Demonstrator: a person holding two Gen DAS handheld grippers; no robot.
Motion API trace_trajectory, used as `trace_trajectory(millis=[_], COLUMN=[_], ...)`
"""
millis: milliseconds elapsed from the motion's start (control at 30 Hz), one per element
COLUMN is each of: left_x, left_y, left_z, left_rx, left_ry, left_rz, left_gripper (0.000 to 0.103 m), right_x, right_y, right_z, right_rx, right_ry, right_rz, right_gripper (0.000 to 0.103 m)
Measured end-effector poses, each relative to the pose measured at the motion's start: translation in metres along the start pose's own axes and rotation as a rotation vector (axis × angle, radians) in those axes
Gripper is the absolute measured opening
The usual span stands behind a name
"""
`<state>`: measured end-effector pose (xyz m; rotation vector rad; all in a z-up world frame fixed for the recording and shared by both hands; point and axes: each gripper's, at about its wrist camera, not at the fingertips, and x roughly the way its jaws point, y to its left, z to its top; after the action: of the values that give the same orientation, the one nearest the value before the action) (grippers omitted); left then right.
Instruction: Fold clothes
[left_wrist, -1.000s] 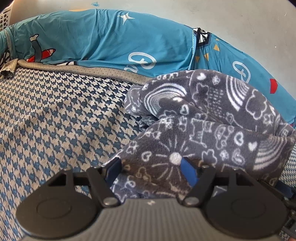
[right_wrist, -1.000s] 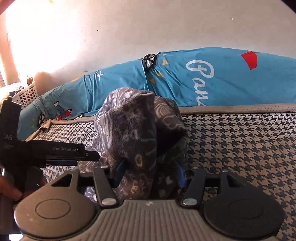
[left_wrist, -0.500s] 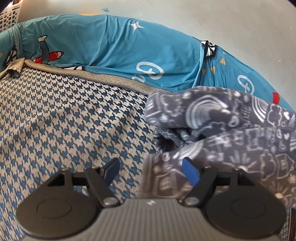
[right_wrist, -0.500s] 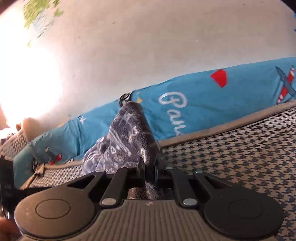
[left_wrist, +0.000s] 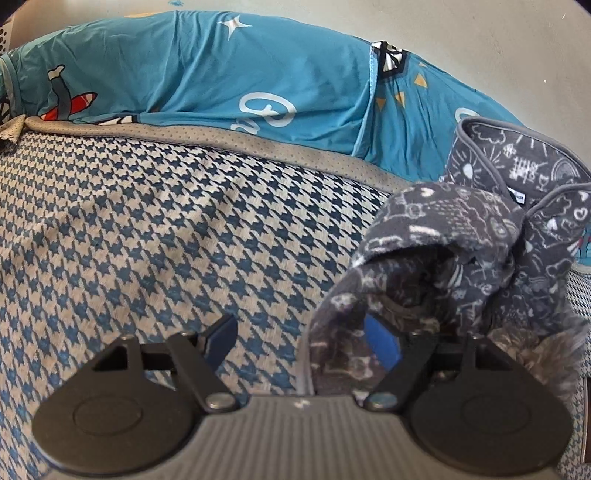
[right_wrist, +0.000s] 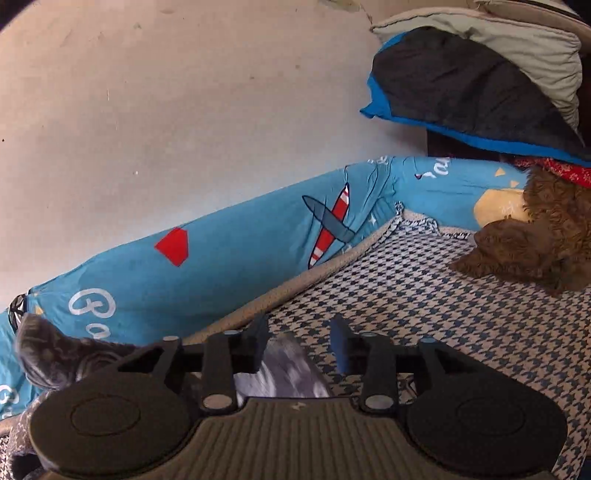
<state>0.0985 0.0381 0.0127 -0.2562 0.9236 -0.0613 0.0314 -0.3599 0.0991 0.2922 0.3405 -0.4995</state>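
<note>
My left tool (left_wrist: 301, 334) and right tool (right_wrist: 297, 347) are both opening, neither clamping the gray garment (left_wrist: 480, 251), which lies bunched on the bed (left_wrist: 147, 229) for regripping.

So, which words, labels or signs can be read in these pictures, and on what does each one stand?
"Pa": white script on the blue sheet, right wrist view; the rest is hidden.
White script on the same sheet, left wrist view: cut off, unreadable.
White tag on the grey garment: print too small to read.
Nothing else readable.
</note>
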Motion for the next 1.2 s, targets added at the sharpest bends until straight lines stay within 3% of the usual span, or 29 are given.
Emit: trace_trajectory(millis=[100,200,333,467,633,767,900,1200], left_x=[0.005,0.01,0.014,0.014,0.01,0.008,0.005,0.004], left_y=[-0.01,-0.021,-0.03,-0.042,-0.047,-0.047,-0.049,-0.053], left_z=[-0.007,-0.015,-0.025,-0.037,-0.045,-0.049,-0.056,-0.064], left_rx=[0.019,0.043,0.043,0.106,0.138,0.145,0.153,0.165], left_ry=[0.022,0.038,0.084,0.106,0.102,0.101,0.093,0.1], left_rz=[-0.024,-0.027,-0.084,-0.099,-0.097,-0.091,-0.086,-0.077], left_gripper=[0.075,0.075,0.076,0.079,0.079,0.079,0.079,0.08], right_x=[-0.001,0.009,0.015,0.014,0.001,-0.008,-0.016,-0.002], right_y=[0.008,0.019,0.038,0.055,0.061,0.061,0.061,0.059], right_z=[-0.002,-0.011,-0.031,-0.056,-0.077,-0.089,-0.095,-0.119], right_rx=[-0.031,-0.007,-0.003,-0.046,-0.063,0.009,0.031,0.113], right_ry=[0.023,0.142,0.313,0.454,0.561,0.658,0.689,0.779], right_rz=[0.111,0.286,0.479,0.56,0.649,0.702,0.702,0.582], right_gripper=[0.043,0.043,0.044,0.044,0.044,0.046,0.049,0.05])
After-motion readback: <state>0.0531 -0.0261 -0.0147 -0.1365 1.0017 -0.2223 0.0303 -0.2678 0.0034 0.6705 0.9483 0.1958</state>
